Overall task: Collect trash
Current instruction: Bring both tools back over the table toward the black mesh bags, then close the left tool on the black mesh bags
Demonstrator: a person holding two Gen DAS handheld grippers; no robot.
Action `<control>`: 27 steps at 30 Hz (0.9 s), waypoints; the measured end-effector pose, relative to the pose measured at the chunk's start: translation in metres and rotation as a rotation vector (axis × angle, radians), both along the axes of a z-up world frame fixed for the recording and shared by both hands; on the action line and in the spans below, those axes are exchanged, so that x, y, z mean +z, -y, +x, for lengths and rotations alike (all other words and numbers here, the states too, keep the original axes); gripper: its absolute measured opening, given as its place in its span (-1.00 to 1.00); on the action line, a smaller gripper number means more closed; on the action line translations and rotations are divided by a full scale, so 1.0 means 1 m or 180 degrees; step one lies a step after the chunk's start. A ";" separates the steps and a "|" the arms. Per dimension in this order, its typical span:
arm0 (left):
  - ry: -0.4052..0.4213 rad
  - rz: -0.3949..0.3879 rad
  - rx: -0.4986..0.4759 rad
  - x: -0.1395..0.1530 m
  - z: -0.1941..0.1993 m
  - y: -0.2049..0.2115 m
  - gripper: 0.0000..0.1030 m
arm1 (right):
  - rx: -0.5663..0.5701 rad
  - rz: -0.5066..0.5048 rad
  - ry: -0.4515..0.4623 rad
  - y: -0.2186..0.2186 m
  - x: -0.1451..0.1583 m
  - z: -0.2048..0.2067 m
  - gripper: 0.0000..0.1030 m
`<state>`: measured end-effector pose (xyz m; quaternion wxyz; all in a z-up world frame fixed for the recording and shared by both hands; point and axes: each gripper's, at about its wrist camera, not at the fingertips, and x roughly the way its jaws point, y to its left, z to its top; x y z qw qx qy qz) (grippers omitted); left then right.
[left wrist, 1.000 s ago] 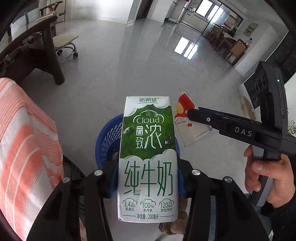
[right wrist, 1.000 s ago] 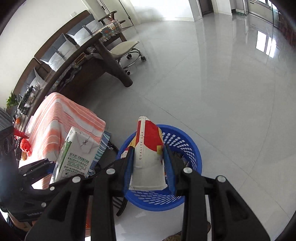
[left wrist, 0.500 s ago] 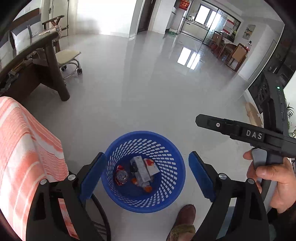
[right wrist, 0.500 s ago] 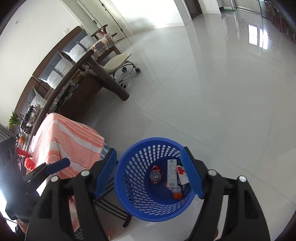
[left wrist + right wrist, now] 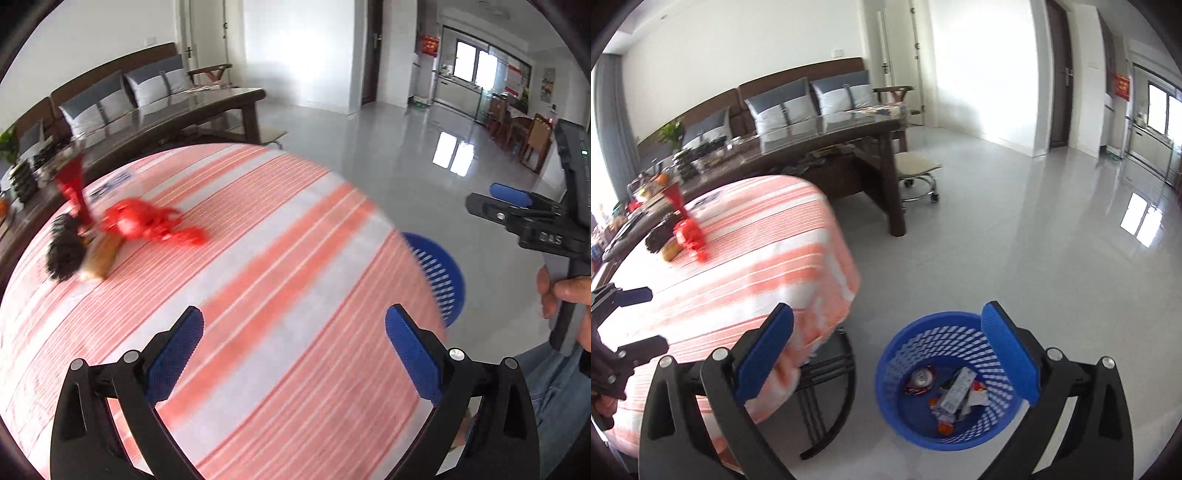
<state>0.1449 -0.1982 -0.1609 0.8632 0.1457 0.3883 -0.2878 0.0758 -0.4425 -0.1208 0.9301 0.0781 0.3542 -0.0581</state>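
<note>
Glossy grey floor tiles (image 5: 1015, 229) run back to a dark wooden table (image 5: 827, 147) and a sofa (image 5: 798, 96) along the far wall. Nearer to us stands a small table under an orange-and-white striped cloth (image 5: 277, 295). On its far corner we see the remaining trash: a crumpled red plastic bag (image 5: 144, 223), a dark bristly item (image 5: 64, 251) and a brownish piece (image 5: 101, 254) touching it (motion blur hides finer detail).

On the floor just beside the table sits a blue slotted basket (image 5: 916, 339). Inside it we can make out a red drink can (image 5: 919, 378), a pale flattened carton (image 5: 958, 391), a white-and-red wrapper (image 5: 977, 397) and small orange scraps (image 5: 945, 428).

Our left gripper (image 5: 293, 354) hovers over the cloth, its blue-padded fingers spread wide with nothing between them. Our right gripper (image 5: 886, 354) hangs above the basket's rim, likewise spread wide and holding nothing. In the left view, the basket shows only as a blue arc past the table's edge.
</note>
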 end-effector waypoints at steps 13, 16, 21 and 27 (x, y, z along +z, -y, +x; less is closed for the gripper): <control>-0.0378 0.0122 0.0993 -0.027 0.082 -0.177 0.90 | 0.0892 -0.0226 -0.0777 -0.219 -0.032 0.108 0.91; -0.0374 0.0089 0.1011 -0.030 0.084 -0.184 0.91 | 0.0800 -0.0347 -0.0810 -0.224 -0.039 0.130 0.91; -0.0368 0.0099 0.1034 -0.030 0.087 -0.180 0.92 | 0.0749 -0.0252 -0.0877 -0.222 -0.046 0.137 0.91; -0.0369 0.0097 0.1046 -0.029 0.087 -0.178 0.92 | 0.0748 -0.0251 -0.0878 -0.221 -0.045 0.136 0.91</control>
